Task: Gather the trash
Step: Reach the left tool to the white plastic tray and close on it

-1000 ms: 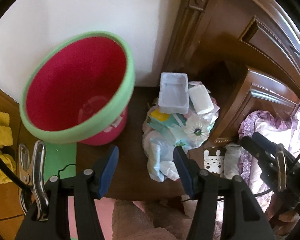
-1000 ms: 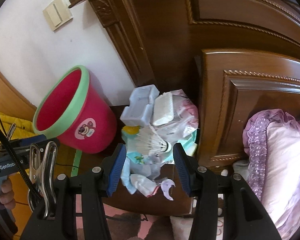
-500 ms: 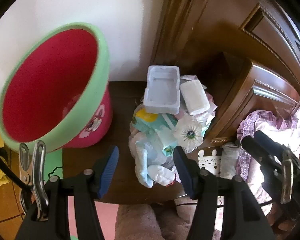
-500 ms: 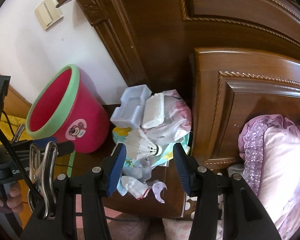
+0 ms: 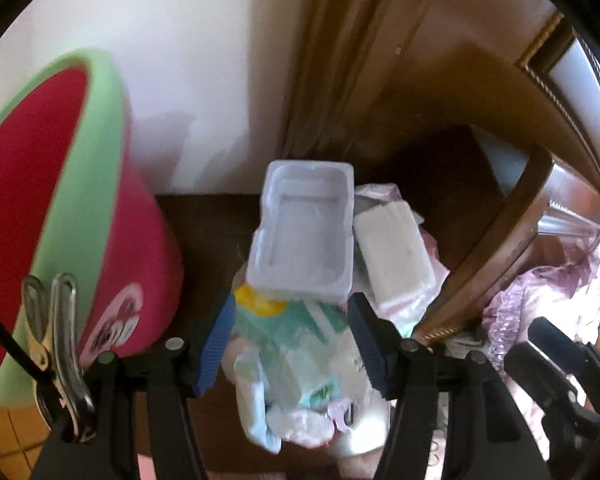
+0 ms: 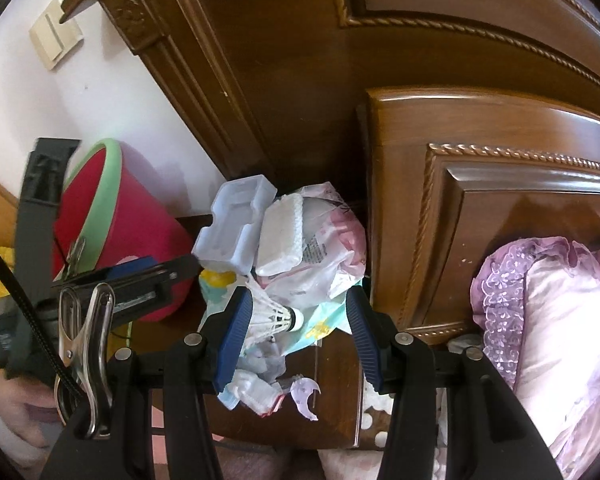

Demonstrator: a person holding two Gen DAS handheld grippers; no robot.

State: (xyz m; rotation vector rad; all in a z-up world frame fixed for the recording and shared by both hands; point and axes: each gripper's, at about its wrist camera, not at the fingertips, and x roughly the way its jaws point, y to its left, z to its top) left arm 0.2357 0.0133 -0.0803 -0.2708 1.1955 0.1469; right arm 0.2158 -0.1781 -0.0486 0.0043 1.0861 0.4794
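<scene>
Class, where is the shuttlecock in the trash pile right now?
In the right wrist view, the shuttlecock lies on the trash pile, below the white foam block, framed between the right gripper fingers.

The left gripper (image 5: 290,342) hung over a heap of trash (image 5: 300,360) on a dark wooden stand (image 5: 208,224), its jaws opening around crumpled wrappers without pressing them; a pale plastic tray (image 5: 304,236) topped the heap, beside a red bucket (image 5: 60,216)
</scene>
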